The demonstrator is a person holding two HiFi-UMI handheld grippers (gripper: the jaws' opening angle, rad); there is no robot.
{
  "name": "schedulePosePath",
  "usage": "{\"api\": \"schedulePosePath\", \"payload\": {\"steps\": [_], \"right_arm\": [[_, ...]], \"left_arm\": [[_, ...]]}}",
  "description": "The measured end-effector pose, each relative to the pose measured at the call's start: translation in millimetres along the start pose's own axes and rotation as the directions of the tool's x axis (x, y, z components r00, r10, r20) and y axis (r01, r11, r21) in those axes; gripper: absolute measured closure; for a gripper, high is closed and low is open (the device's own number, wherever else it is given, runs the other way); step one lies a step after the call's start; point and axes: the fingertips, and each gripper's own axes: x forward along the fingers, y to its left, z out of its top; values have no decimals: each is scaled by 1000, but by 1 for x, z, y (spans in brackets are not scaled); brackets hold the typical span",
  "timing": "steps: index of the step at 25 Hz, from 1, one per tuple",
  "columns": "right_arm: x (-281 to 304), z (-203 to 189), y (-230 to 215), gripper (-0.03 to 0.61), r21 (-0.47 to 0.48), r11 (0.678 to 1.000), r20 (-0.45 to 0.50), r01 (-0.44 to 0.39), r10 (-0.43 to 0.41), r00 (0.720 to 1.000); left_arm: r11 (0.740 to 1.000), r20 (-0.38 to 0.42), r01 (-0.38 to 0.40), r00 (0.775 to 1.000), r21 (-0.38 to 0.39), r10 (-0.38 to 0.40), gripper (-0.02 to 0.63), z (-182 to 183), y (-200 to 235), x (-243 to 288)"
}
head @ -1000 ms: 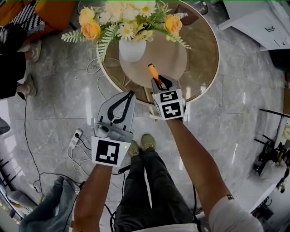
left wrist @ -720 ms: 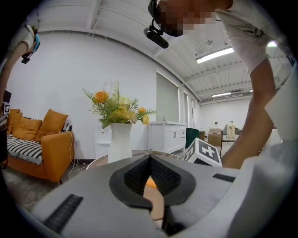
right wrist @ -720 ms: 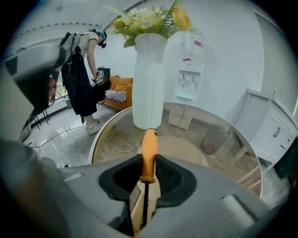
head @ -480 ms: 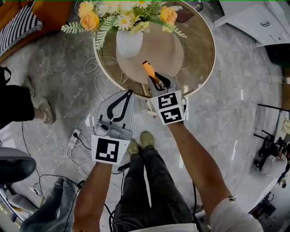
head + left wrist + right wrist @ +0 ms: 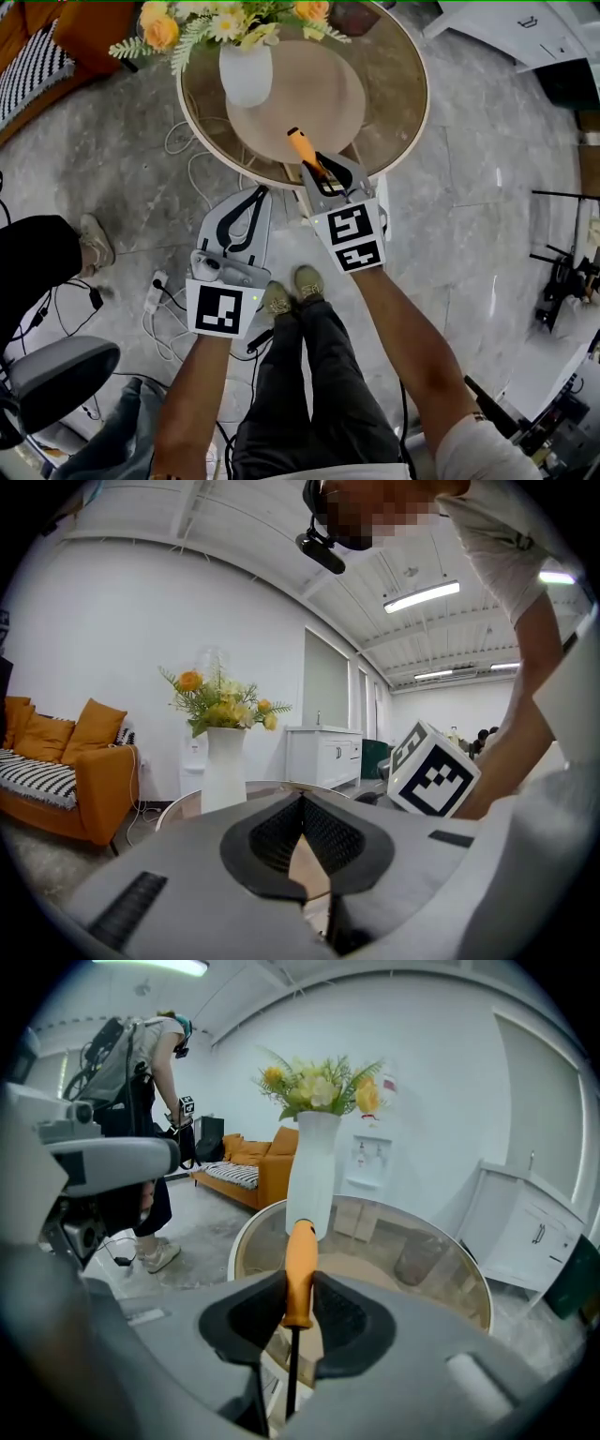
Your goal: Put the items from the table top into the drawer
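My right gripper [image 5: 316, 164] is shut on a screwdriver with an orange handle [image 5: 302, 148] and holds it over the near edge of the round glass table [image 5: 403, 112]. In the right gripper view the pads [image 5: 258, 1312] clamp the lower end of the screwdriver handle [image 5: 300, 1269], and its black shaft [image 5: 290, 1368] runs down between the jaws. My left gripper [image 5: 263, 194] hangs shut and empty just off the table's near rim, left of the right one; its jaws meet with nothing between them [image 5: 302, 803]. No drawer is plainly in view.
A white vase [image 5: 246, 73] of yellow and orange flowers stands on a round wooden disc [image 5: 309, 94] on the table. Cables and a power strip [image 5: 155, 291] lie on the floor at left. A white cabinet [image 5: 525, 37] stands at the far right, an orange sofa [image 5: 66, 771] at left.
My right gripper has lifted with the screwdriver still clamped in it. In the head view the table and vase have slid left and up. The left gripper stays shut.
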Motion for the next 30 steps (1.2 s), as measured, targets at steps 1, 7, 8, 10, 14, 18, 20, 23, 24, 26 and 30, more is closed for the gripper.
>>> {"api": "schedulePosePath", "payload": {"steps": [1,7,8,10,14,18,20,23,24,26,30], "right_arm": [[-5,-1,2,491,1,1000,8,1,-1,1000],[-29,-11,17,490,-1,1000,38,-8,8,999],[-34,-13,19,491,-2,1000,43,-11,11,999],[-42,-15,22,491,-5,1000,53,-19,20,998],[-58,-25,27,490,-14,999,64,-39,40,997],[-72,-38,31,490,-24,998,70,-65,67,995],[-80,-46,31,489,-35,996,70,-78,80,994],[-91,-63,31,489,-55,994,66,-99,103,993],[-94,-69,31,489,-64,992,64,-106,110,992],[-99,-82,30,489,-80,990,58,-118,122,991],[-104,-110,32,489,-102,985,42,-138,143,989]], "left_arm": [[1000,0,2,1000,0,-2,614,-1,-3,-1],[1000,-16,-6,1000,0,6,614,-14,-16,-11],[1000,-17,-9,1000,2,9,614,-14,-18,-13],[1000,-14,-18,1000,2,18,614,-14,-22,-14],[999,-4,-35,999,2,35,614,-14,-36,-16],[998,-7,-56,998,9,56,614,-17,-52,-21],[998,-7,-69,998,5,69,614,-19,-62,-22],[996,0,-90,996,-1,90,614,-24,-77,-23],[995,4,-97,995,-4,97,614,-27,-81,-23],[994,11,-111,994,-11,111,614,-32,-91,-22],[992,15,-128,992,-16,128,614,-47,-107,-23]]}}
